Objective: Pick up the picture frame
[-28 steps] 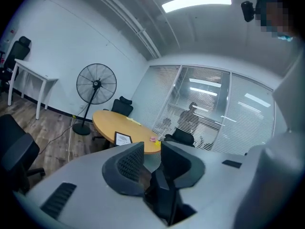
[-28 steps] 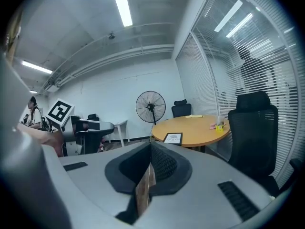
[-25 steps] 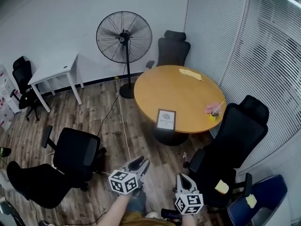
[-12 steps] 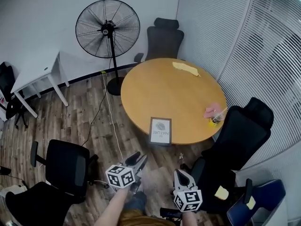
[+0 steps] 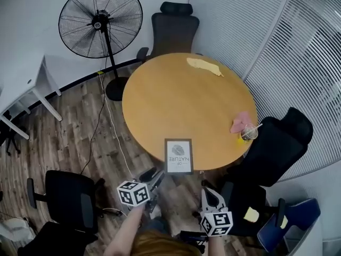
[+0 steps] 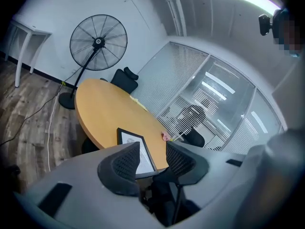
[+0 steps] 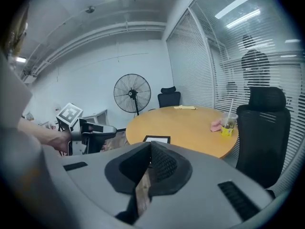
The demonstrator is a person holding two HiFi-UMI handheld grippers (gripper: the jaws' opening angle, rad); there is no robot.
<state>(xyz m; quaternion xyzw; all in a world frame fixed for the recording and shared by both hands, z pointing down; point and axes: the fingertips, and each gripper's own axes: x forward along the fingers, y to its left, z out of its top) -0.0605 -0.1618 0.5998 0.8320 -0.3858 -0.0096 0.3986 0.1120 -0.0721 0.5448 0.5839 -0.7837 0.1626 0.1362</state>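
The picture frame, black-edged with a white print, lies flat near the near edge of the round wooden table. My left gripper hovers over the floor just short of that edge, a little left of the frame. Its jaws are opening and nothing is between them. In the left gripper view the picture frame shows beyond the left gripper. My right gripper is lower right of the frame, off the table. In the right gripper view the right gripper has its jaws together and empty, with the picture frame ahead.
A standing fan and a black office chair are behind the table. Another black chair stands at its right and one at the lower left. A drink cup with a straw, a pink item and a yellow item are on the table.
Both grippers and the head view have moved forward to the table. The picture frame now sits just ahead of the left gripper.
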